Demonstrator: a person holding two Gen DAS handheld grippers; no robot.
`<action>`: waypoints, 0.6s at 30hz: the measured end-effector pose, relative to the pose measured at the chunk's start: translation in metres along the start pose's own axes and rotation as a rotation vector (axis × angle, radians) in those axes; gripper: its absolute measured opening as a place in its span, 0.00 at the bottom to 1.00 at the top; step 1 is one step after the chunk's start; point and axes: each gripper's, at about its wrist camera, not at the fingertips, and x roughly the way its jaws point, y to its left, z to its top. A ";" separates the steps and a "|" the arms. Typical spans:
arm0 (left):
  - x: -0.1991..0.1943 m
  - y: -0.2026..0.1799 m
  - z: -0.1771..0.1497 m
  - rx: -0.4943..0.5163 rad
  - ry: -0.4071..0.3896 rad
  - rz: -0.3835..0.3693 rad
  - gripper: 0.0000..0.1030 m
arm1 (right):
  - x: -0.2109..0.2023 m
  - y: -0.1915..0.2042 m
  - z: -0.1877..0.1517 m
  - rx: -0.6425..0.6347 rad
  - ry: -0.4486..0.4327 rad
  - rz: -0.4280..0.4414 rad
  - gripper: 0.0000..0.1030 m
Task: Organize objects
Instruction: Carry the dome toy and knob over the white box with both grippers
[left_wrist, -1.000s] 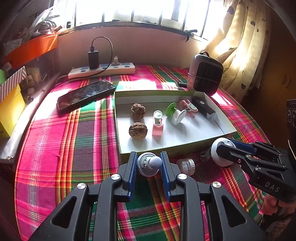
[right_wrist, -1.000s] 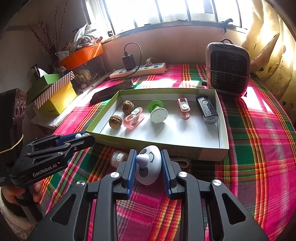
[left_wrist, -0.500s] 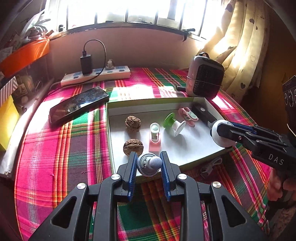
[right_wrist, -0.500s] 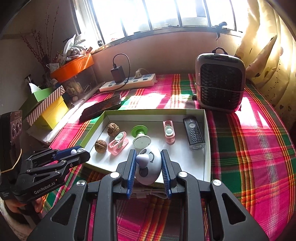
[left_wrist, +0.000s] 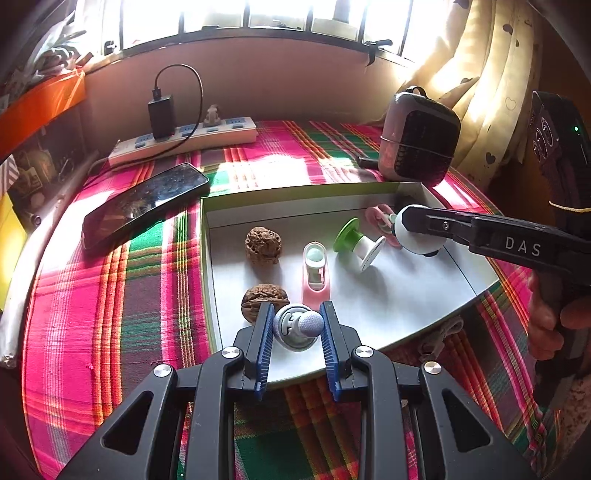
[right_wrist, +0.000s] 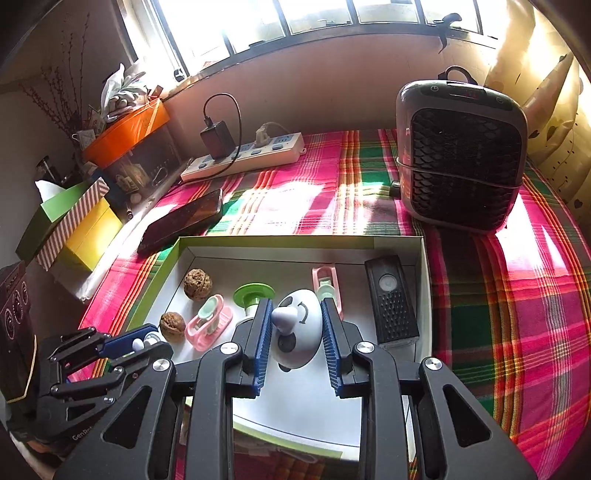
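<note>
Above the tray, left gripper jaws clamp a grey knob; right gripper jaws clamp a white toy, its underside hidden.

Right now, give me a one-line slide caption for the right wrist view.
Right gripper carries a white face toy over the tray of small items.
</note>
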 end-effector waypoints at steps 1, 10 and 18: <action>0.002 0.000 0.000 0.001 0.006 0.002 0.22 | 0.003 0.000 0.002 0.000 0.005 0.001 0.26; 0.011 0.002 0.003 0.001 0.019 -0.001 0.22 | 0.022 -0.002 0.011 0.001 0.035 0.010 0.26; 0.016 0.002 0.006 0.009 0.021 0.000 0.22 | 0.029 0.000 0.018 0.001 0.038 0.019 0.26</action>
